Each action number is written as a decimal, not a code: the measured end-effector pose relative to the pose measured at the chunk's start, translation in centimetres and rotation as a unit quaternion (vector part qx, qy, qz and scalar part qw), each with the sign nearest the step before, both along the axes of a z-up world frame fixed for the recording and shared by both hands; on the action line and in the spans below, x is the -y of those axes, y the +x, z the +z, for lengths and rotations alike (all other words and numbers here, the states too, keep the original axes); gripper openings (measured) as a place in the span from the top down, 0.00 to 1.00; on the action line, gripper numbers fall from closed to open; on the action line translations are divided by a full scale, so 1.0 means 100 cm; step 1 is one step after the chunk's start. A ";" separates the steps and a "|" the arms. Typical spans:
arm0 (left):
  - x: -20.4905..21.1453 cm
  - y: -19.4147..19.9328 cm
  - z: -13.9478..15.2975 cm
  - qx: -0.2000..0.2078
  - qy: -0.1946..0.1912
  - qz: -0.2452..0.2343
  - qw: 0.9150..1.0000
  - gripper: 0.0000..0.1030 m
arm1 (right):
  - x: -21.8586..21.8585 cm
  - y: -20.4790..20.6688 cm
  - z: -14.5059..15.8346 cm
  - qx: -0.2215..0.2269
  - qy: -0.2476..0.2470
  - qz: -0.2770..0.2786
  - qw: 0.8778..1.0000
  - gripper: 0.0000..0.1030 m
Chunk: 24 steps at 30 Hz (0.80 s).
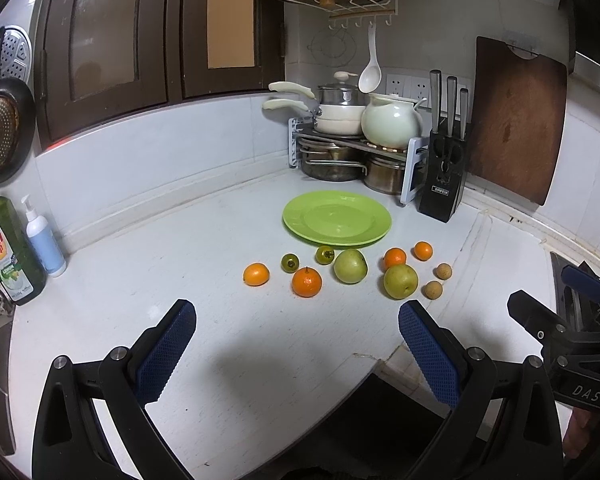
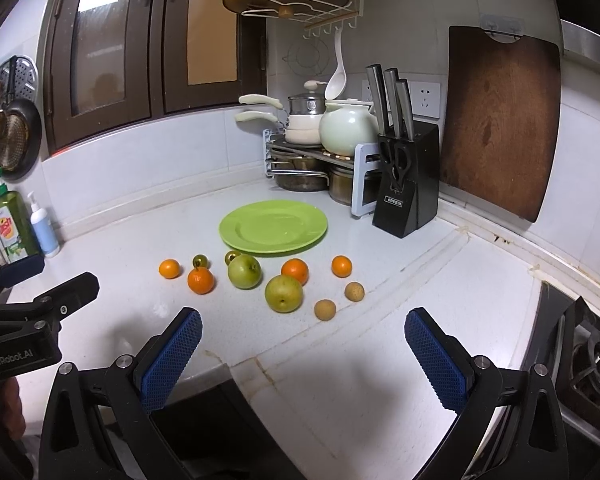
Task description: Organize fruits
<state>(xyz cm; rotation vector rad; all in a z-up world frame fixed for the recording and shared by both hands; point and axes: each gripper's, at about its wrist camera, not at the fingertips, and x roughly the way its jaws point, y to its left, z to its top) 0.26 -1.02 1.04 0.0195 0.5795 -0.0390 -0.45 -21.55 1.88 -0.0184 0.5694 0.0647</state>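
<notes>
Left hand-held gripper (image 1: 296, 354) – right hand-held gripper (image 2: 302, 354), both level, jaws wide

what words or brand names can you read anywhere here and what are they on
"dish soap" and "LEMON": green bottle; smaller print unreadable.
"OPPEIN": label on the black knife block.
"DAS": body of the right claw.
"GenRobot.AI": body of the left claw.
White pump bottle: no readable text.
</notes>
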 end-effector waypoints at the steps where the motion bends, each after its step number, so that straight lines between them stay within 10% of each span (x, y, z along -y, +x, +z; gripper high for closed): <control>1: 0.000 0.000 0.000 0.000 0.000 0.000 1.000 0.00 | 0.001 -0.001 -0.001 0.000 0.000 0.001 1.000 0.01; 24: 0.000 0.000 -0.001 0.001 -0.002 -0.002 1.000 0.00 | 0.000 -0.001 0.001 0.002 0.000 0.001 1.000 0.01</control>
